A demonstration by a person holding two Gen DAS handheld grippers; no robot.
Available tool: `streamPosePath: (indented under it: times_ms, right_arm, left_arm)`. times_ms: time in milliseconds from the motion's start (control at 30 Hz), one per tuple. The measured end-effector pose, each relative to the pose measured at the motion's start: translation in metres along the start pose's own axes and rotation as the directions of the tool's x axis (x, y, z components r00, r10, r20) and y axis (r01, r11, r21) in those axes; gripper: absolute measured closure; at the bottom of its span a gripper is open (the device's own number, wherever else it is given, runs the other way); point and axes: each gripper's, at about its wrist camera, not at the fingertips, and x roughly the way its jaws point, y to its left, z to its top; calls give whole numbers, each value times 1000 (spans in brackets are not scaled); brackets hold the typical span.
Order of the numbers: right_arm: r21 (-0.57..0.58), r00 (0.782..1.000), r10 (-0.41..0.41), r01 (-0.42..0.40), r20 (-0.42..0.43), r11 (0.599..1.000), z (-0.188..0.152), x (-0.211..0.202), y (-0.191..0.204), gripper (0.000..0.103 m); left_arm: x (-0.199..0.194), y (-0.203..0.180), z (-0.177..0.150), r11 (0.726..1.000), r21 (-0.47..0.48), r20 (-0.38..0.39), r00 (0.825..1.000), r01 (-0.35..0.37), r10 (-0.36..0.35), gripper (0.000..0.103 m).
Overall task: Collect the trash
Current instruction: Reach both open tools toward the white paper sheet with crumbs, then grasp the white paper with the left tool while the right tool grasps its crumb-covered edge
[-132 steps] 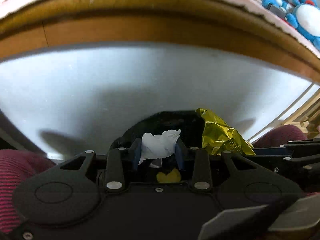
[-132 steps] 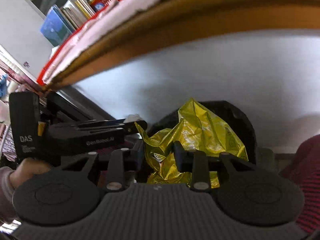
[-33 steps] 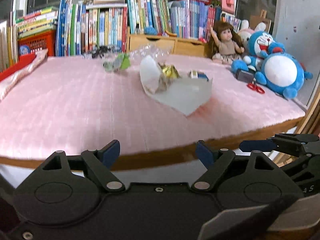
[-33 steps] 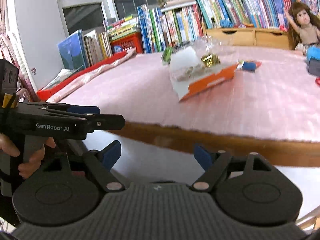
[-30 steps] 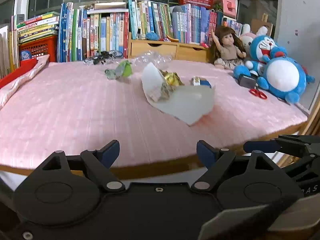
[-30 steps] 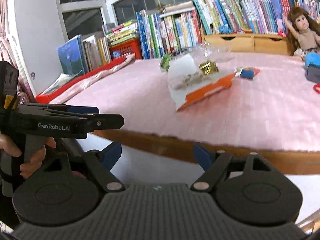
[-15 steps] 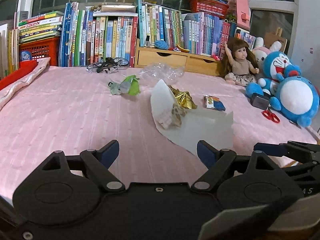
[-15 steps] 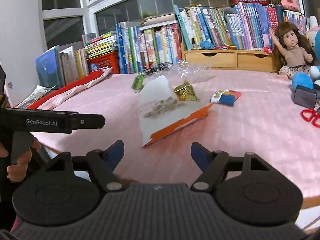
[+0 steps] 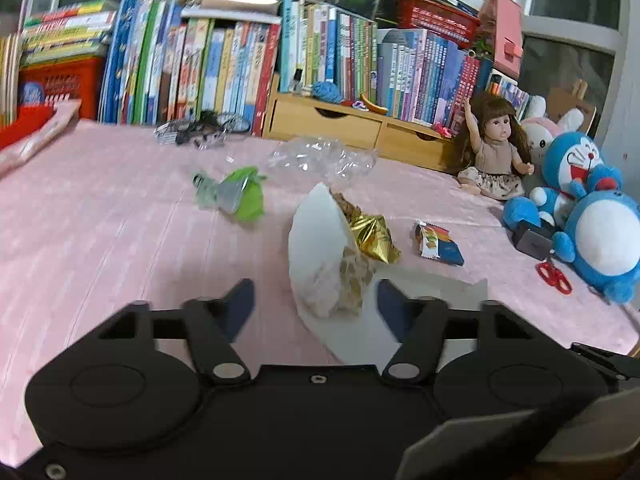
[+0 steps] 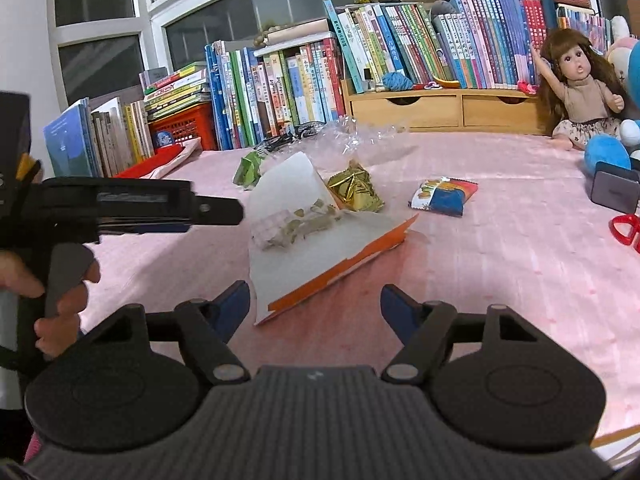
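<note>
Trash is lying on the pink quilted tabletop [image 9: 100,240]: a folded white-and-orange paper sheet [image 10: 304,240] is sitting between the closing left gripper [image 9: 316,300] jaws, untouched. The right gripper [image 10: 316,304] jaws are narrowing too, clamping nothing.

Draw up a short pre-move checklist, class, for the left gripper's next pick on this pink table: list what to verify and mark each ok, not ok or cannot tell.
1. Left gripper free of earlier trash: ok, nothing is pinched.
2. Target lined up: ok, the folded paper with scraps stands between its closing jaws.
3. Pads pressing on the paper: cannot tell.
4. Right gripper free: ok, jaws apart and closing over the paper's orange edge, nothing pinched.
5. Loose scraps secured: not ok, they lie in the open fold and may spill.
6. Remaining trash: not ok, gold foil, green wrapper, snack packet and clear plastic still lie on the table.
</note>
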Motion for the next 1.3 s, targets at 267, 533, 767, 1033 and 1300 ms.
streamPosePath:
  times_ms: [267, 533, 767, 1033, 1300]
  right_arm:
    - [15, 999, -7, 8, -48, 1000, 4, 21, 2, 47]
    - [31, 998, -6, 8, -63, 999, 2, 25, -1, 77]
    - [-1, 998, 4, -4, -66, 1000, 0, 14, -6, 84]
    - [-46, 997, 29, -32, -77, 998, 1, 0, -18, 87]
    - [-76, 996, 25, -31, -88, 997, 1, -3, -22, 86]
  left_arm:
    - [33, -25, -3, 982, 184, 4, 999, -41, 41, 67]
    - [49, -25, -9, 982, 188, -45, 999, 9, 0, 74]
    - [36, -29, -19, 979, 204, -41, 999, 0, 8, 94]
    - [2, -29, -24, 975, 223, 4, 1000, 27, -28, 88]
    - [18, -58, -38, 932, 361, -33, 999, 21, -10, 62]
